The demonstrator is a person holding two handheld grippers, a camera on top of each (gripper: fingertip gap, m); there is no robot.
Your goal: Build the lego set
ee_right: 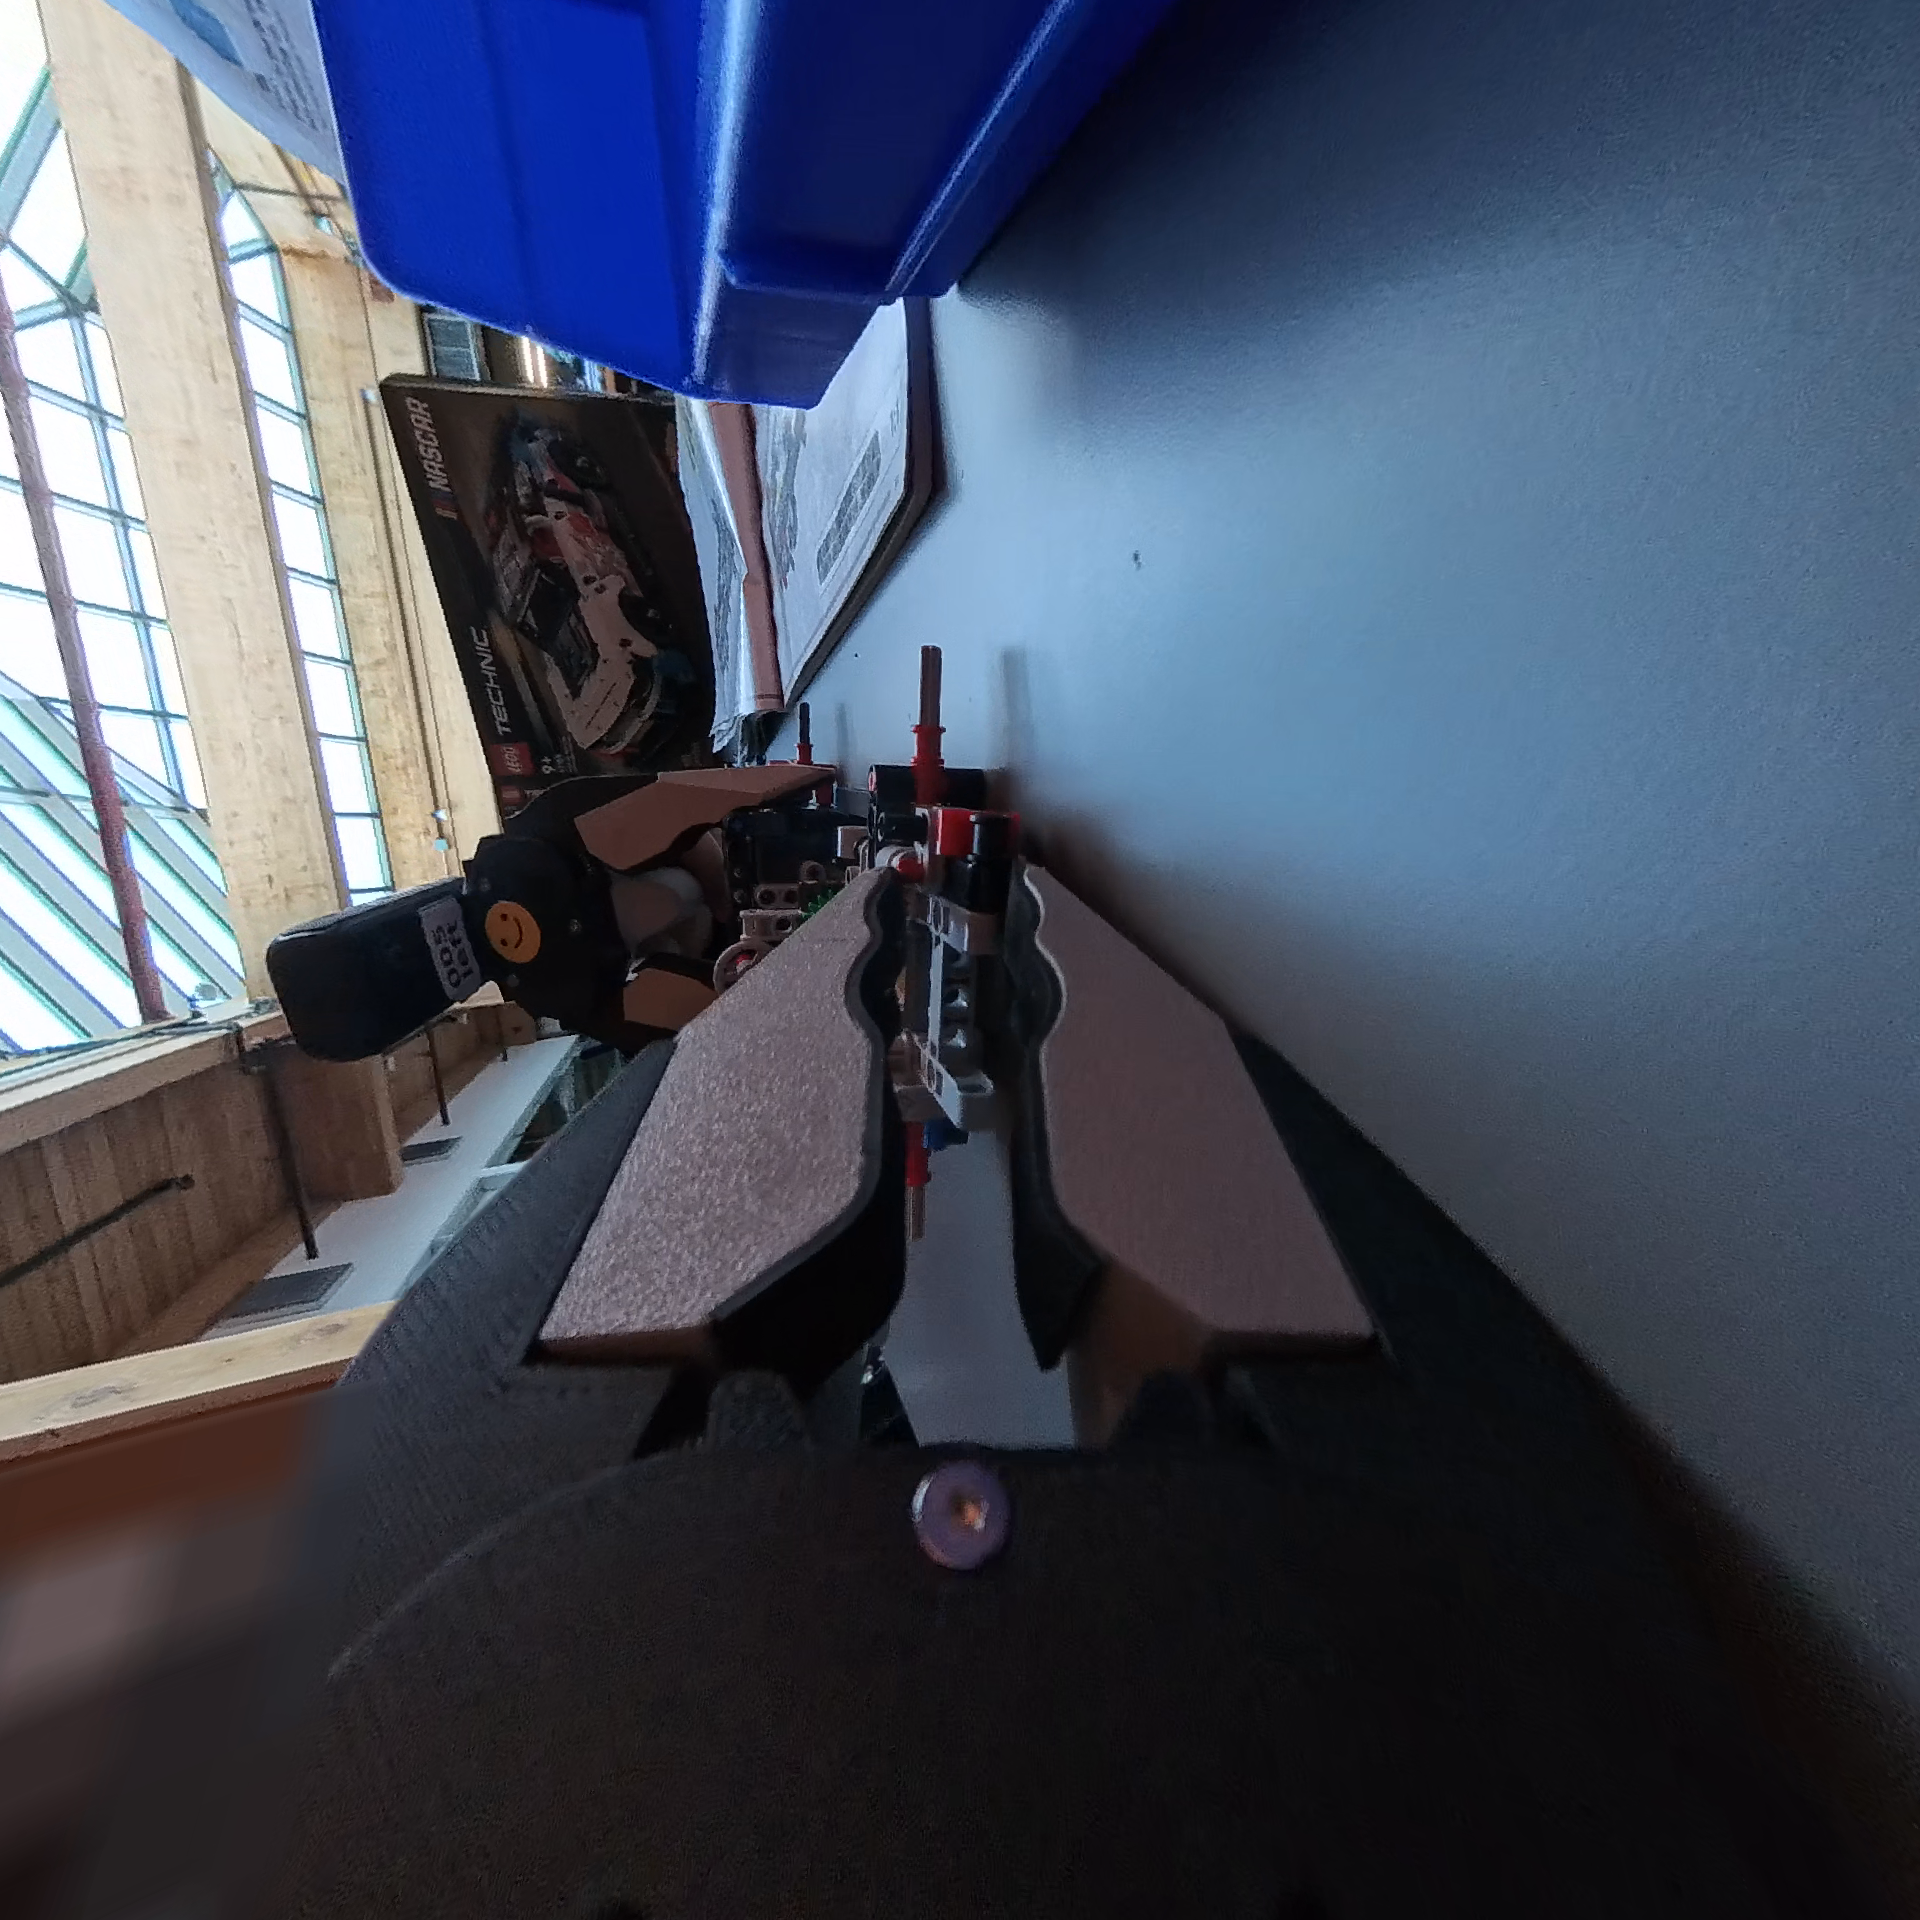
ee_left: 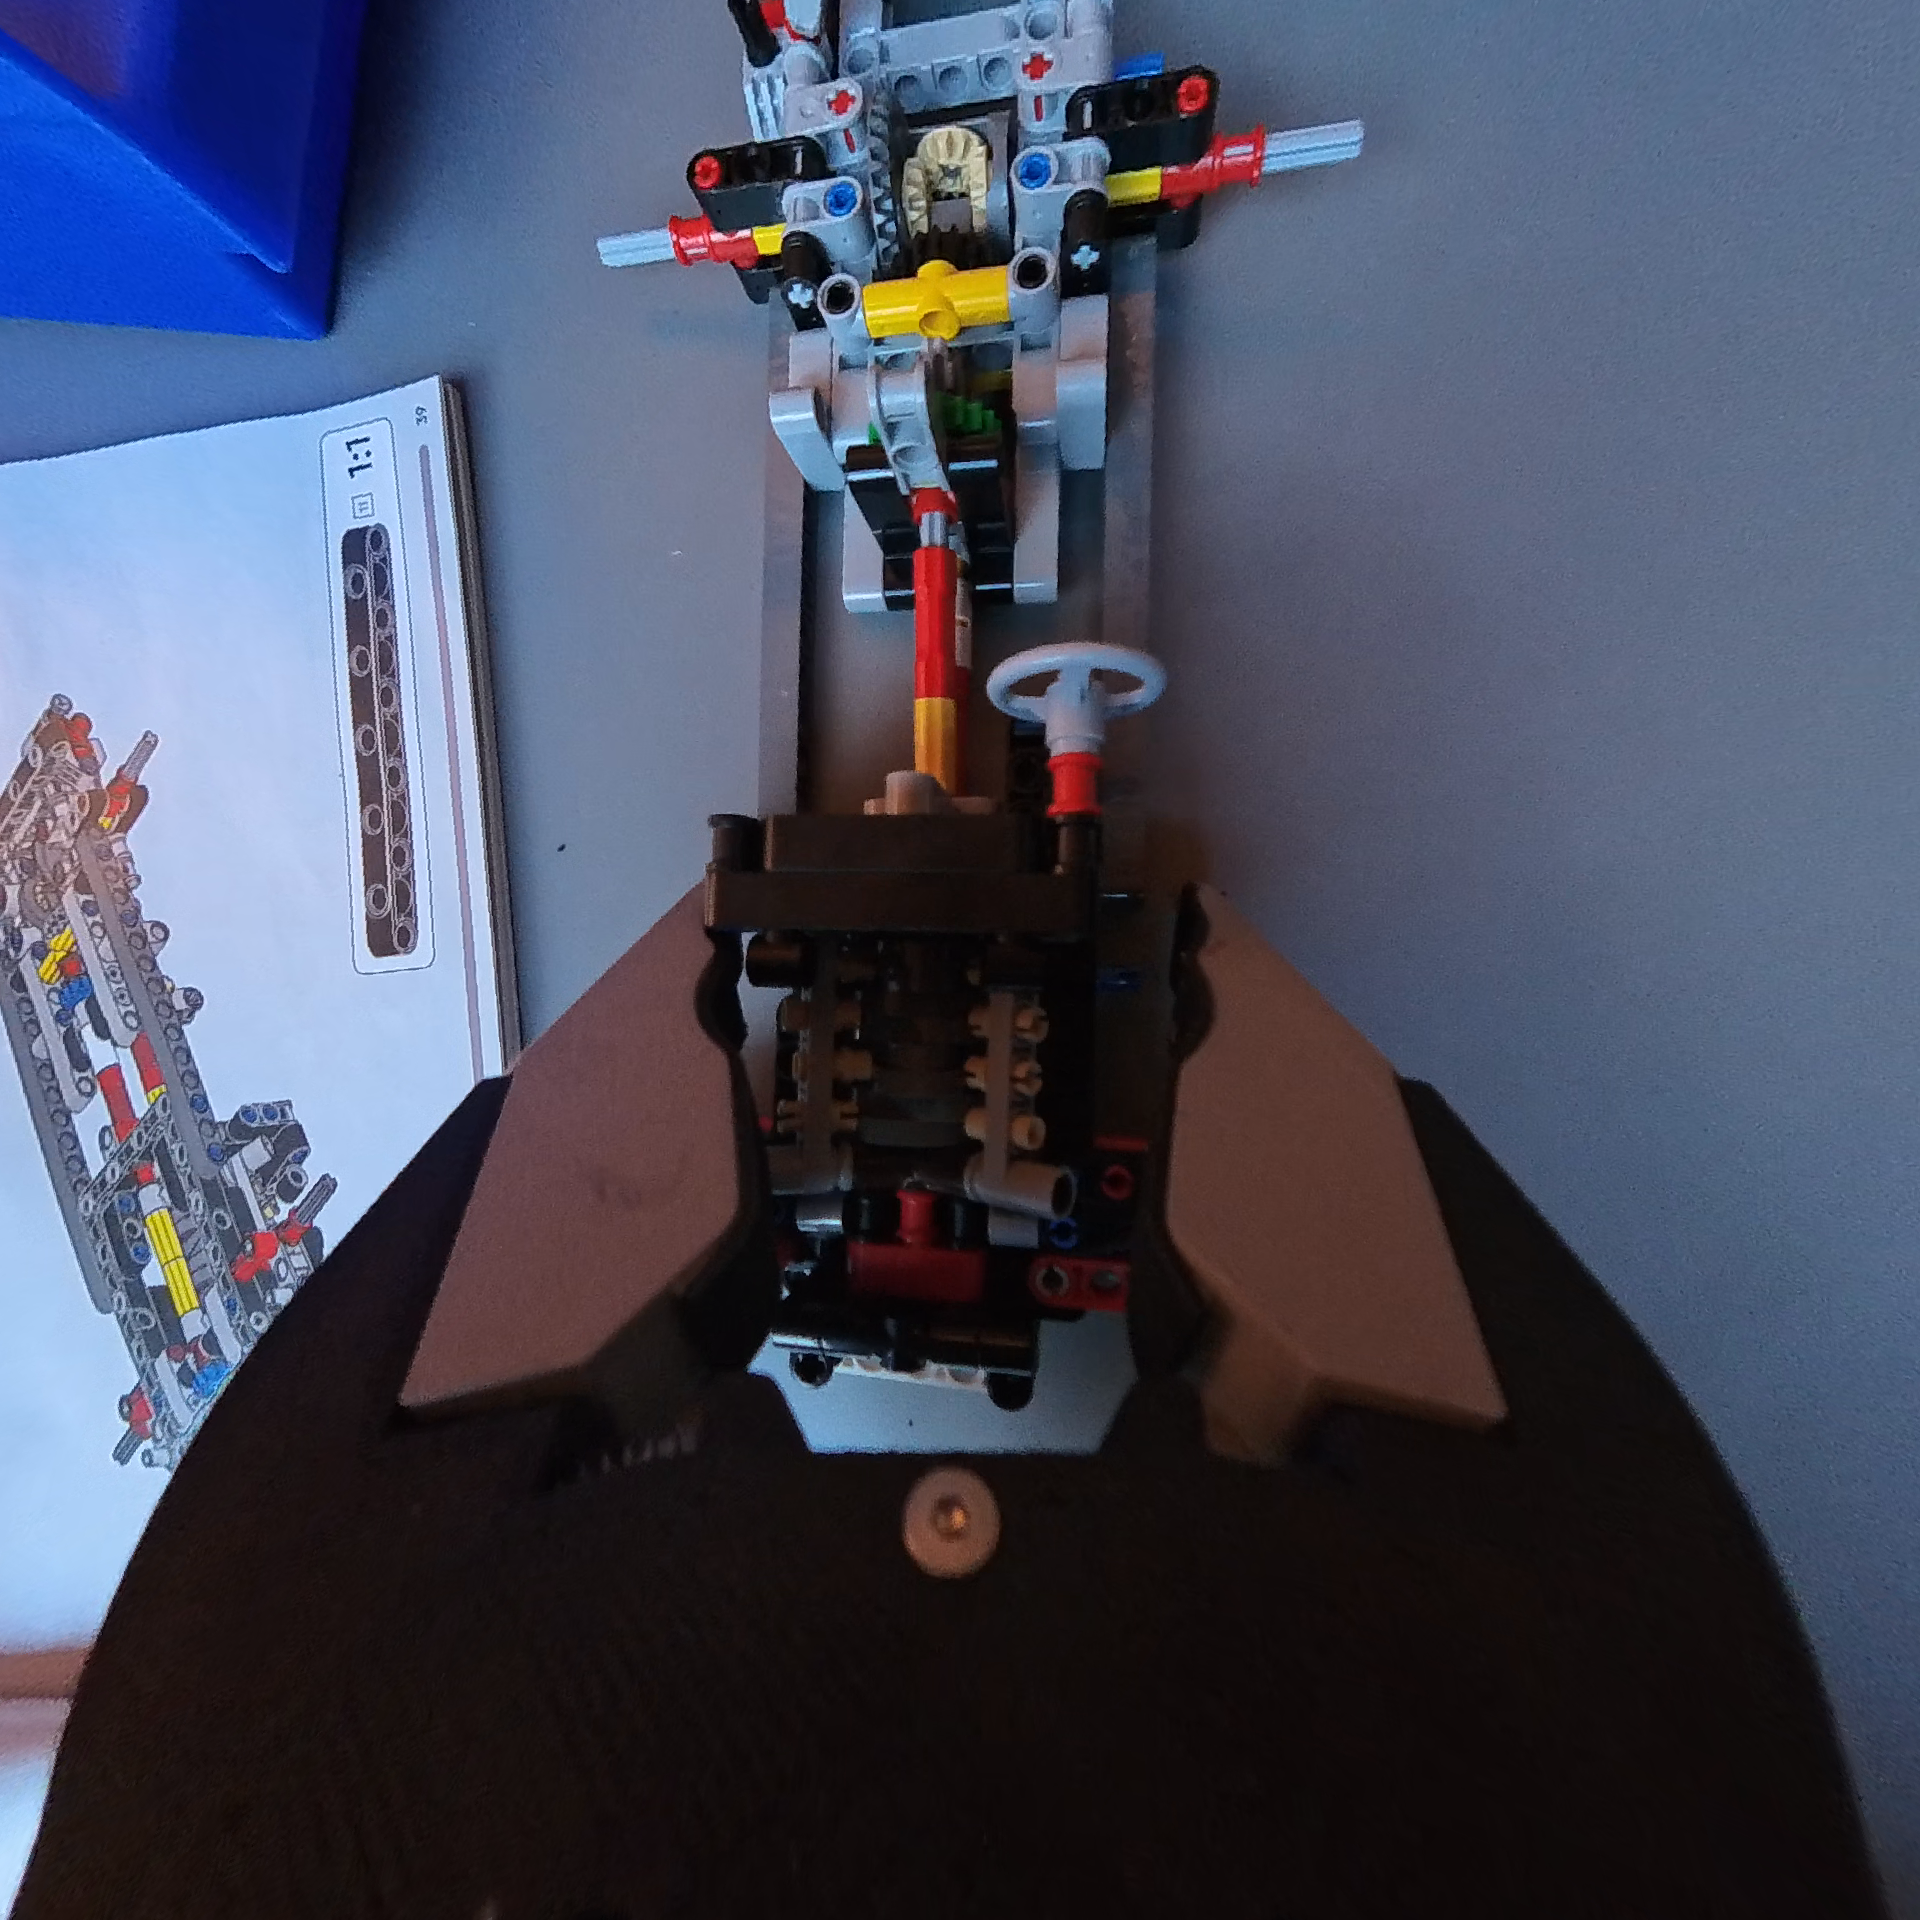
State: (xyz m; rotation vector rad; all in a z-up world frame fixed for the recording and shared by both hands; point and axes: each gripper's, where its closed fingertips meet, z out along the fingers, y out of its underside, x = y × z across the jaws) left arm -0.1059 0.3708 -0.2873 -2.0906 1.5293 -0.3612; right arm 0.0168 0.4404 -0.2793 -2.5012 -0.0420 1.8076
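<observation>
- The brick-built chassis (ee_left: 940, 436) lies on the grey table (ee_left: 1507, 623), running from top centre of the left wrist view down to my fingers.
- My left gripper (ee_left: 925, 997) stands wide around its dark engine end, both pads against the sides.
- My right gripper (ee_right: 951, 997) is narrow, clamped on the grey beam (ee_right: 940, 1029) at the other end.
- Gripping well means, I judge, squeezing solid frame, clear of the steering wheel (ee_left: 1075, 691).
- An instruction booklet (ee_left: 208, 831) lies left; a blue bin (ee_left: 156, 156) upper left.

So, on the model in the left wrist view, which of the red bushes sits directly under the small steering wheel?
The upright red bush just right of the central red-and-yellow shaft; the other two lie sideways on the light axles far ahead.
</observation>
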